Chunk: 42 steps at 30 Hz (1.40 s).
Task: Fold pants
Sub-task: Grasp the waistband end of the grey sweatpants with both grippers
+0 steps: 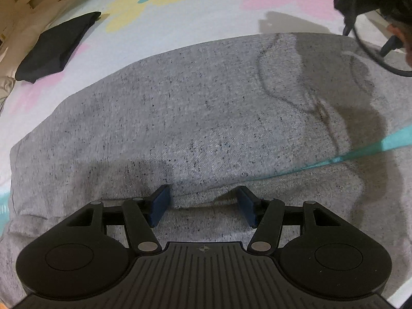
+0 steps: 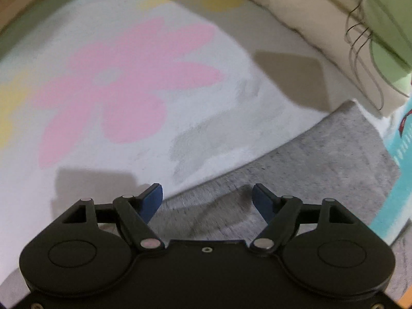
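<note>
Grey speckled pants (image 1: 195,118) lie spread flat on a white flowered sheet and fill most of the left wrist view. My left gripper (image 1: 203,203) is open, low over a fold edge of the pants at the near side, with blue pads either side of the fabric ridge. My right gripper (image 2: 207,200) is open and empty, hovering over the pants' edge (image 2: 322,159) where grey fabric meets the sheet. The right gripper's body shows in the top right of the left wrist view (image 1: 373,2).
A folded dark garment (image 1: 56,49) lies on the sheet at the far left. A teal strip (image 1: 373,146) crosses the pants at right. A cream and green pillow or quilt (image 2: 334,25) bounds the far right. The sheet (image 2: 123,82) carries pink and yellow flowers.
</note>
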### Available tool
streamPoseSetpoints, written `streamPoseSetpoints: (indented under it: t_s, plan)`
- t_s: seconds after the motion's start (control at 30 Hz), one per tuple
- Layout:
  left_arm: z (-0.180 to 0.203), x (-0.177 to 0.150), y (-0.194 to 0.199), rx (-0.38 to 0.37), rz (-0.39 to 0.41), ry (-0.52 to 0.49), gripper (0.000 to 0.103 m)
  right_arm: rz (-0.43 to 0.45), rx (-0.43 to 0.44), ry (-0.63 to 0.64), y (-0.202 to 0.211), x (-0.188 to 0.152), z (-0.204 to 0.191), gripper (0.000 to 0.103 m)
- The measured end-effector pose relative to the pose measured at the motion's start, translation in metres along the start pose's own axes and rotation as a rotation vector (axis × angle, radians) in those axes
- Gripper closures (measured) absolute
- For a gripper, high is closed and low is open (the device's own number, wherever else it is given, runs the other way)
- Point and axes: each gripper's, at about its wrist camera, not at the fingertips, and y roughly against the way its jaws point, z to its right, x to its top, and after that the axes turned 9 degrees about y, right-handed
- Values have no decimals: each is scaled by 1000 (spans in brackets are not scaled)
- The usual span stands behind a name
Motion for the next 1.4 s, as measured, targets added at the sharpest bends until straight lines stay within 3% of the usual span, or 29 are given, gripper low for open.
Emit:
streamPoseSetpoints:
  t_s: [0.13,0.17,0.23,0.27,0.47,0.63,0.8,0.97,1.07,1.13,1.23,1.4]
  plan:
    - [0,0,3,-5,9,5,46,-28,-7,-24,-14,-7,6,44]
    - [1,1,2,-5,15,9,46,-17,-13,-27,-10,-11,9,63]
    - [-1,5,8,-14,34,22,46,-35,6,-6,-5,-18,14,82]
    - [-2,9,10,-22,47,29,47,-40,24,0,-1,-23,19,87]
    - [-14,25,29,-114,119,147,47,-35,120,14,33,-67,59,91]
    - [-25,59,26,-211,88,269,46,-40,148,40,44,-106,85,91]
    - [-41,98,1,-278,49,415,46,-37,130,71,45,-115,82,91]
    - [-48,117,-27,-252,1,500,47,-44,117,95,46,-119,70,91]
    - [-48,127,-37,-275,-20,524,47,-54,119,96,41,-122,66,91]
    - [-45,131,-40,-271,-12,518,47,-63,126,93,40,-110,58,91]
    - [-34,132,-47,-201,-21,466,47,-65,136,101,40,-109,60,91]
    - [-24,126,-68,-164,-90,462,46,-57,139,118,35,-114,58,91]
